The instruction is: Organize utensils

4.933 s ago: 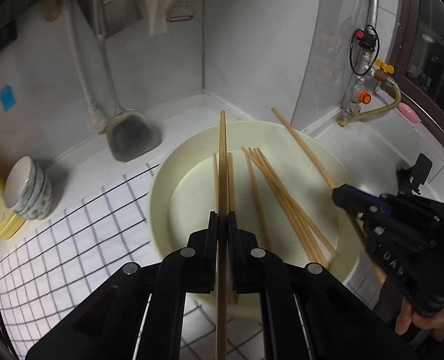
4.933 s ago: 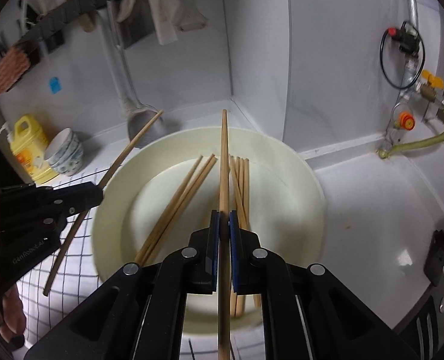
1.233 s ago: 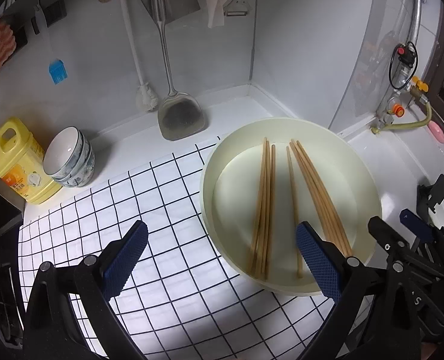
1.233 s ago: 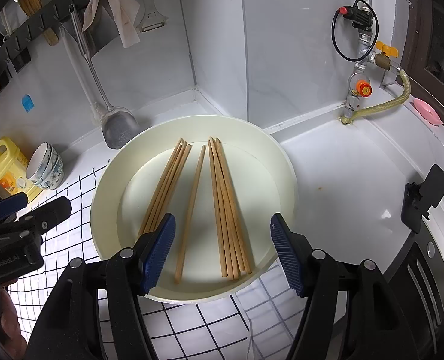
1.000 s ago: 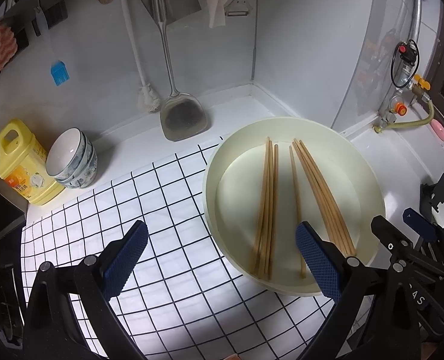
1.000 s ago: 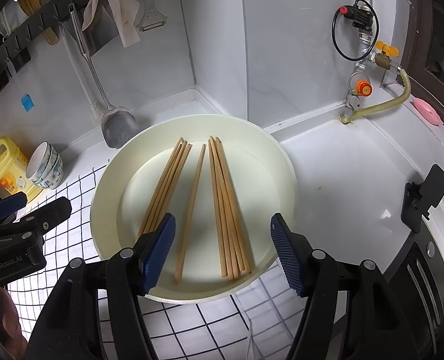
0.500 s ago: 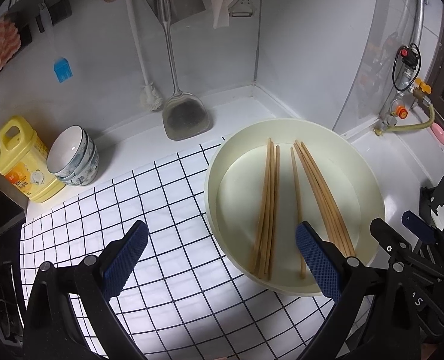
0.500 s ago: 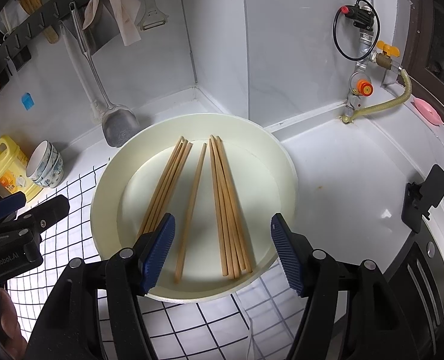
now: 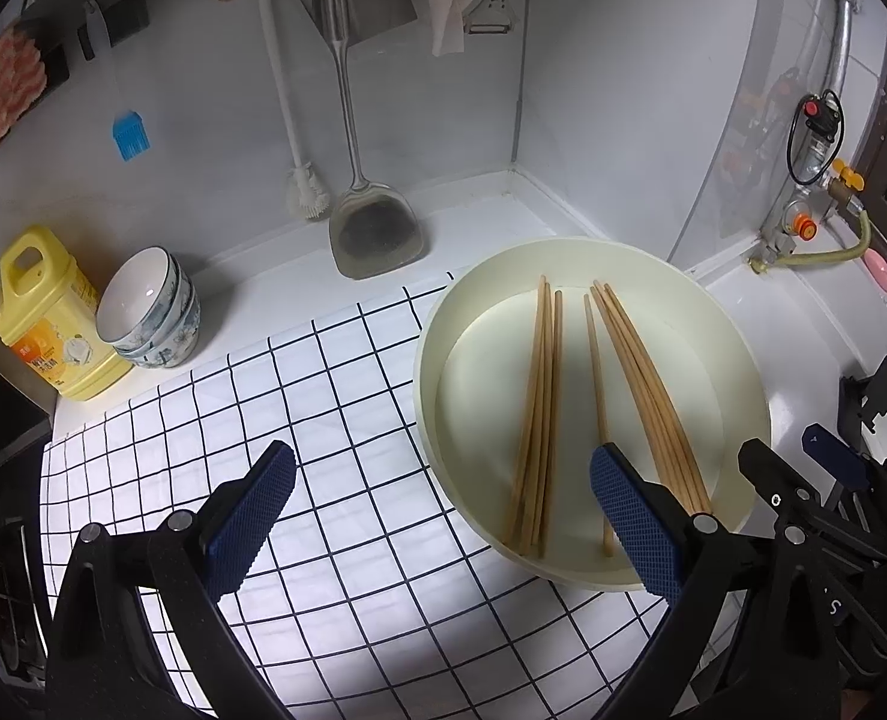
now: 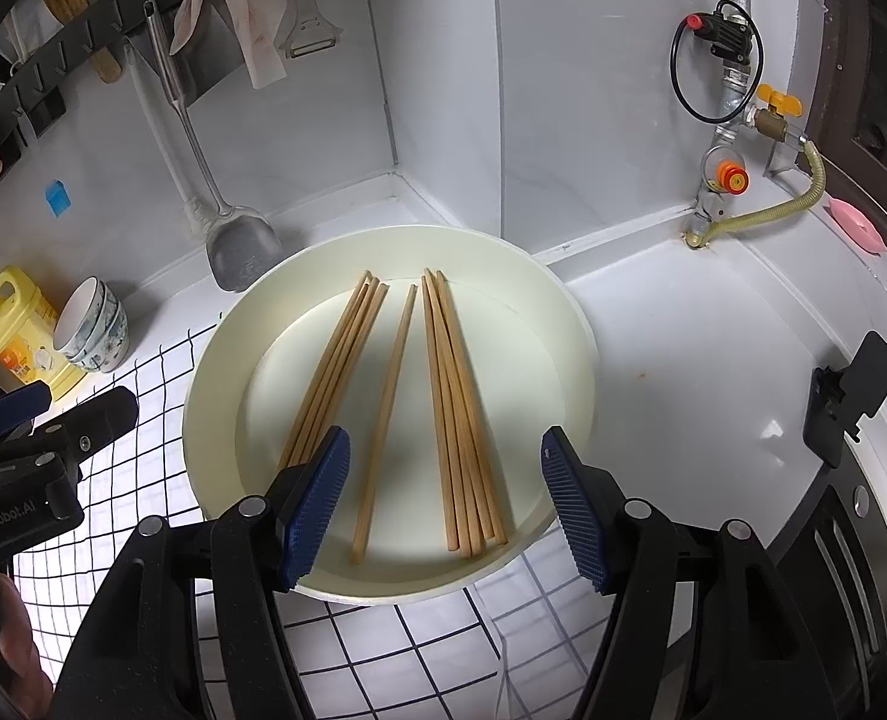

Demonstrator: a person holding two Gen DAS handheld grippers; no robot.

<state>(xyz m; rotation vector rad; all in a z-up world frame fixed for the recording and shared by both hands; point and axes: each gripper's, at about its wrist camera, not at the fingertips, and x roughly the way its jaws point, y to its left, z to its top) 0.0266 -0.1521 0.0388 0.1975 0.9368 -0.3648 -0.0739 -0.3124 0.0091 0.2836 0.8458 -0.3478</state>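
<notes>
L gripper [image 9: 440, 510], black two-finger frame w/ blue textured pads: jaws spread wide, nothing between them, one pad lower left of centre, the other lower right in its own view. Pointing steeply down. It also shows at the left edge of the R wrist view [image 10: 41, 414], black fingers w/ blue tips pointing right, apart.

R gripper [image 10: 440, 504], same black frame and blue pads: jaws wide apart, empty, pads low in frame either side of centre. Angled down. Seen too at lower right of the L wrist view [image 9: 803, 462], fingers apart.

Part of a person's hand [image 10: 14, 636] at bottom left of the R wrist view, behind the L gripper's body.
</notes>
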